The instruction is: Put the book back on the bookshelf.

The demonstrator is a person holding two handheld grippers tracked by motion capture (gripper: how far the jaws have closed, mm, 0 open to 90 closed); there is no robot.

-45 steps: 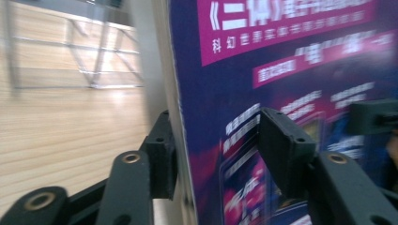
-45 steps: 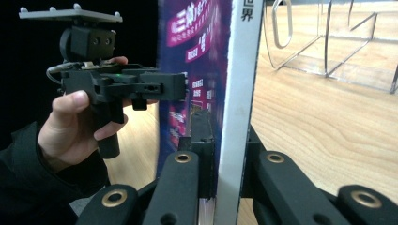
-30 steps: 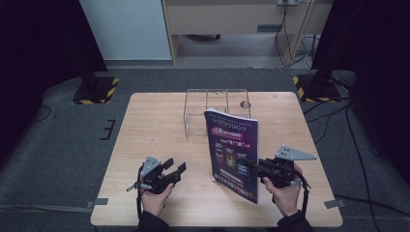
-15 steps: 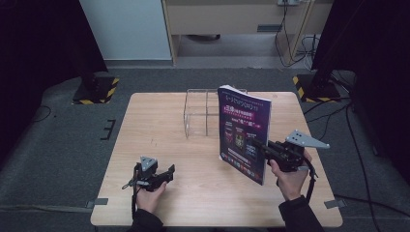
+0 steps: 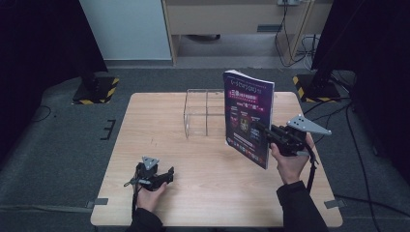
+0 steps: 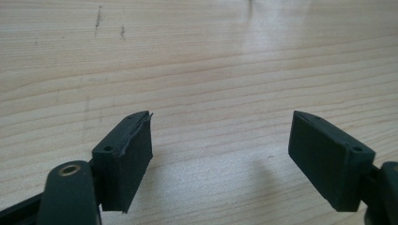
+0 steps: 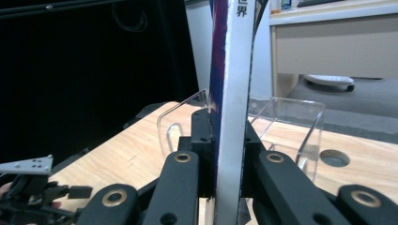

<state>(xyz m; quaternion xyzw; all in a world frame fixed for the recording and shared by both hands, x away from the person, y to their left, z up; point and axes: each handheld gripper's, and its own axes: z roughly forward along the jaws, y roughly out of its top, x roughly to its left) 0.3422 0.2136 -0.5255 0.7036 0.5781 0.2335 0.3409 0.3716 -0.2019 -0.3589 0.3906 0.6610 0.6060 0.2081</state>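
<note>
A purple magazine (image 5: 246,116) stands upright in the air over the right half of the wooden table (image 5: 159,125). My right gripper (image 5: 259,129) is shut on its lower right edge. In the right gripper view the jaws clamp the white spine (image 7: 232,93) from both sides. Just behind it stands a clear acrylic rack (image 5: 203,113), whose walls (image 7: 291,126) rise past the magazine. My left gripper (image 5: 167,175) lies low at the table's front left. Its jaws have just been opening; they stand wide apart (image 6: 220,145) over bare wood (image 6: 187,56) with nothing between them.
A round hole (image 7: 333,158) is cut in the tabletop beside the rack. Two yellow-and-black striped stand bases (image 5: 94,89) (image 5: 309,87) sit on the floor beyond the far corners. A wooden cabinet (image 5: 241,19) stands behind the table.
My right gripper has lifted the magazine and carried it back and to the right, up against the rack. My left hand has sunk toward the table's front left.
</note>
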